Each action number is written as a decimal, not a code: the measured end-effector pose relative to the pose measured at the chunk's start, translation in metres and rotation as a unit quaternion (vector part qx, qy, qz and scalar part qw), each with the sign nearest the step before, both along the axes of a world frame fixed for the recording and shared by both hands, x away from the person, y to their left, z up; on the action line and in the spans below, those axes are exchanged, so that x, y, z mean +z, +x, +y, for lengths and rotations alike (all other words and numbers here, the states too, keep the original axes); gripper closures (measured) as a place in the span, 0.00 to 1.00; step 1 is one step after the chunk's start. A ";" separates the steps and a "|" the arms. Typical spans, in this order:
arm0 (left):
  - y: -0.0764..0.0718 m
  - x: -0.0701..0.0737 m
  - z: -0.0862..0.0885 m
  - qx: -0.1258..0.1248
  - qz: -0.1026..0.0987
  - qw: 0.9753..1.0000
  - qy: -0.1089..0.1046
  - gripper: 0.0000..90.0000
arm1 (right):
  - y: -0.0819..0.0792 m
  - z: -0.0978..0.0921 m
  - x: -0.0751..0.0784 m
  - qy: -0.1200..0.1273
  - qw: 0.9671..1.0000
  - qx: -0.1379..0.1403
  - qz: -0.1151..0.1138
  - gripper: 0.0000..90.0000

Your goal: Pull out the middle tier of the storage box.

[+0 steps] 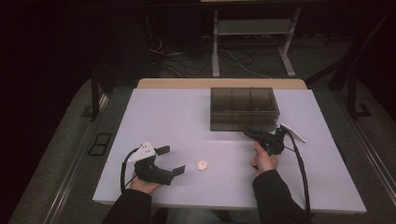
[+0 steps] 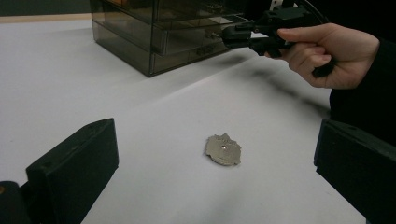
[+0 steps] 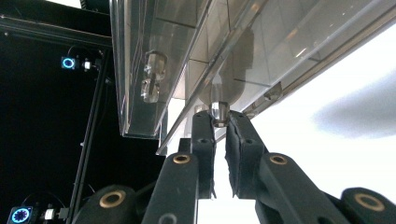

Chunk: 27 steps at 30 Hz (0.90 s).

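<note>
Smoky grey drawer box (image 1: 243, 109), silver-grey badge (image 2: 223, 149), white table (image 1: 168, 116)

Drawer box (image 1: 243, 108) at table's (image 1: 168, 116) far right; small flat badge (image 1: 201, 165) near front, between both hand-held grippers.

— Where is the left gripper (image 1: 169, 160)?
— At about eight o'clock in the high view, held low in the left hand (image 1: 142, 183), jaws spread wide and pointing toward three o'clock.
— And the right gripper (image 1: 248, 132)?
— Near four o'clock, gripped by the right hand (image 1: 265, 160), pointing toward ten o'clock, jaws pinched nearly together.
</note>
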State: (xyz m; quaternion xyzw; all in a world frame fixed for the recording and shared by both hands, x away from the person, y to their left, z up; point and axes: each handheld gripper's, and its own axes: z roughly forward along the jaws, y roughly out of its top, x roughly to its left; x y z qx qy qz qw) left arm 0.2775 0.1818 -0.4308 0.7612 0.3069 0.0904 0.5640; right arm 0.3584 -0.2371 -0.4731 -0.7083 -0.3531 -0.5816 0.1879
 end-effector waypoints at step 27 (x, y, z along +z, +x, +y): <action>0.000 0.000 0.000 0.000 0.000 1.000 0.001 0.00 | -0.010 0.002 0.002 -0.015 1.000 -0.007 0.000 0.84</action>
